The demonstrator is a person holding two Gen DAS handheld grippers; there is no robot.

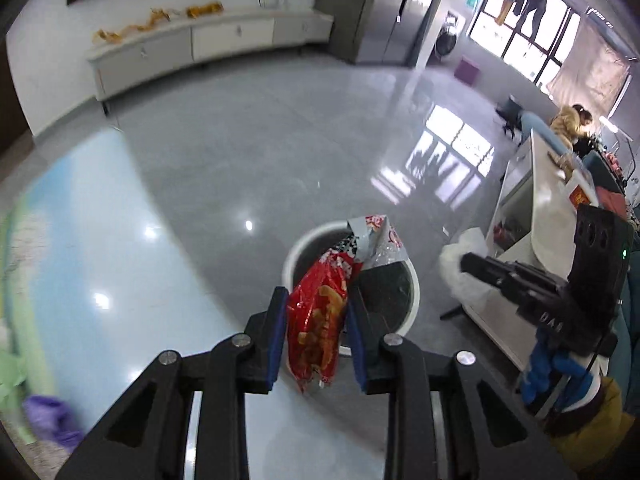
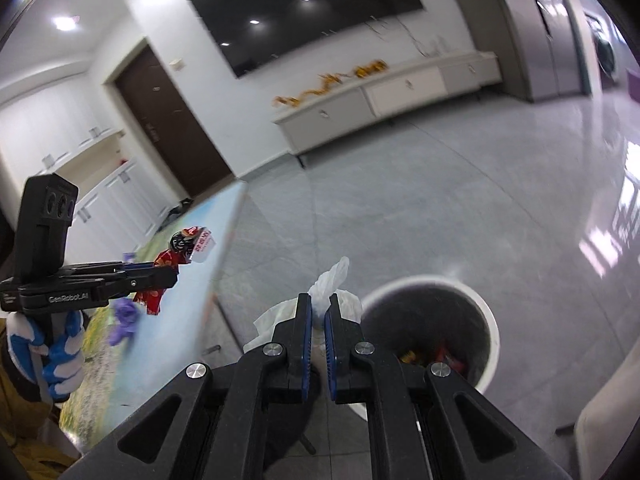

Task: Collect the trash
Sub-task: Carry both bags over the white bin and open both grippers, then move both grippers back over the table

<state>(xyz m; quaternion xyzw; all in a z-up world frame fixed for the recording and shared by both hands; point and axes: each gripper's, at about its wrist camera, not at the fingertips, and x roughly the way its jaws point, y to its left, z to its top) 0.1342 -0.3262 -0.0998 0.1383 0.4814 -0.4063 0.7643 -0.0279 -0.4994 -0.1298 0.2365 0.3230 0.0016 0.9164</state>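
My left gripper (image 1: 318,304) is shut on a red snack bag (image 1: 320,320) with a silver torn top, hanging over the rim of the white round trash bin (image 1: 414,292). My right gripper (image 2: 318,312) is shut on a crumpled white tissue (image 2: 332,280), just left of the bin (image 2: 490,316), whose dark inside holds a few wrappers. In the left wrist view the right gripper (image 1: 466,264) shows at the right with the tissue (image 1: 460,256). In the right wrist view the left gripper (image 2: 170,272) shows at the left with the bag (image 2: 172,264).
A table with a blue-green printed top (image 1: 80,220) runs along the left, with a purple crumpled scrap (image 2: 126,316) on it. A white cabinet (image 1: 528,208) stands right of the bin. A person sits at the far right. Grey tiled floor (image 1: 260,140) spreads ahead.
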